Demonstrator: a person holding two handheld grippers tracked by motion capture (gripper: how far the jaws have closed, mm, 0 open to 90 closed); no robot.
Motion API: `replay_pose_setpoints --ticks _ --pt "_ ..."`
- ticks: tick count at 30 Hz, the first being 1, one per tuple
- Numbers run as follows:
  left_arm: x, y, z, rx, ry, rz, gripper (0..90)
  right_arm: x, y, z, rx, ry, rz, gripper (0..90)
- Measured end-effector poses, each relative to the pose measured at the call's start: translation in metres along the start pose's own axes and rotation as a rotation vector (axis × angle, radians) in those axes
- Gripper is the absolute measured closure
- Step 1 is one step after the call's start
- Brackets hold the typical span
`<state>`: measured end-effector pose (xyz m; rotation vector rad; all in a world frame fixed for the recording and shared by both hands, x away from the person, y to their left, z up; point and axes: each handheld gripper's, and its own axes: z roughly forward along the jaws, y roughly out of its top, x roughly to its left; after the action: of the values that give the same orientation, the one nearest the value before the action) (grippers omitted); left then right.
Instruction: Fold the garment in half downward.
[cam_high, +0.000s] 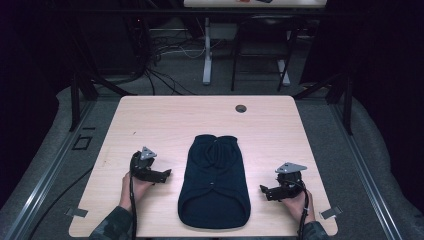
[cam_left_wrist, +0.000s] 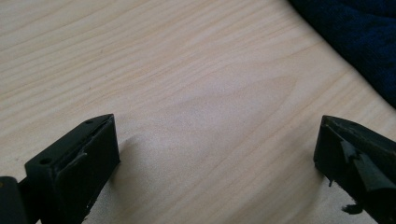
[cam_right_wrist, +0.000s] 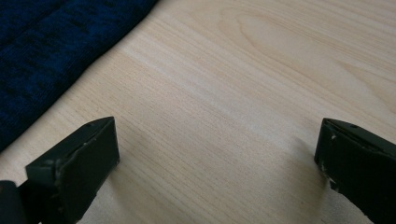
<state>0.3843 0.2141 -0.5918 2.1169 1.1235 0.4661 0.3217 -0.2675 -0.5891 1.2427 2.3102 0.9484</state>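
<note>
My left tool (cam_high: 161, 176) rests low on the bench (cam_high: 165, 115), jaws spread wide with nothing between them, only bare pale wood showing in the gap in the left gripper view. My right tool (cam_high: 265, 191) sits the same way on the other side, jaws at full spread and empty, tips turned inward. Both point toward the dark navy garment (cam_high: 214, 182) that lies flat between them, just beside each tool but not touched by either; its edge cuts across the upper right corner of the left gripper view (cam_left_wrist: 355, 42) and the upper left corner of the right gripper view (cam_right_wrist: 51, 51).

The garment looks like a soft, knitted or fleecy piece, folded lengthwise, its rounded end near me and its narrower end pointing away. I judge it light, limp and not slippery: it should bunch and sag once lifted, with no risk of breakage. The best hold seems to be a pinch on an edge or a corner at each side, taking all layers together so the fold does not slide open.

My left hand (cam_high: 134, 186) and right hand (cam_high: 298, 202) come in from the near edge, forearms low, each wrist angled so that its tool lies nearly level and aims at the cloth's flank.
</note>
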Motion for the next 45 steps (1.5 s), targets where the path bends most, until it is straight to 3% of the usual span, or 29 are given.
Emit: replay_pose_setpoints --ticks 13,20,22,30,32,40,45 --pt "0.0 0.0 0.0 -0.002 -0.001 0.012 0.7 0.001 0.001 0.001 -0.007 -0.01 0.005 0.0" --pt "-0.002 0.004 -0.001 0.01 -0.008 0.014 2.2 0.002 0.003 0.001 0.017 -0.022 0.023 0.0" --pt "-0.003 0.007 -0.002 0.004 -0.024 0.014 2.4 0.003 0.008 0.001 0.045 -0.02 0.039 0.0" --pt "-0.004 0.023 -0.001 -0.012 -0.079 -0.004 1.4 0.006 0.026 0.001 0.04 0.053 0.068 0.0" --pt "-0.007 0.03 0.0 -0.023 -0.088 0.008 1.4 0.008 0.036 0.002 0.031 0.101 0.093 0.0" --pt "-0.012 0.047 0.008 -0.029 -0.111 0.01 0.8 0.011 0.056 0.016 0.05 0.104 0.07 1.1" --pt "-0.017 0.061 0.011 -0.034 -0.107 0.051 1.1 0.014 0.073 0.027 0.053 0.108 0.061 1.8"
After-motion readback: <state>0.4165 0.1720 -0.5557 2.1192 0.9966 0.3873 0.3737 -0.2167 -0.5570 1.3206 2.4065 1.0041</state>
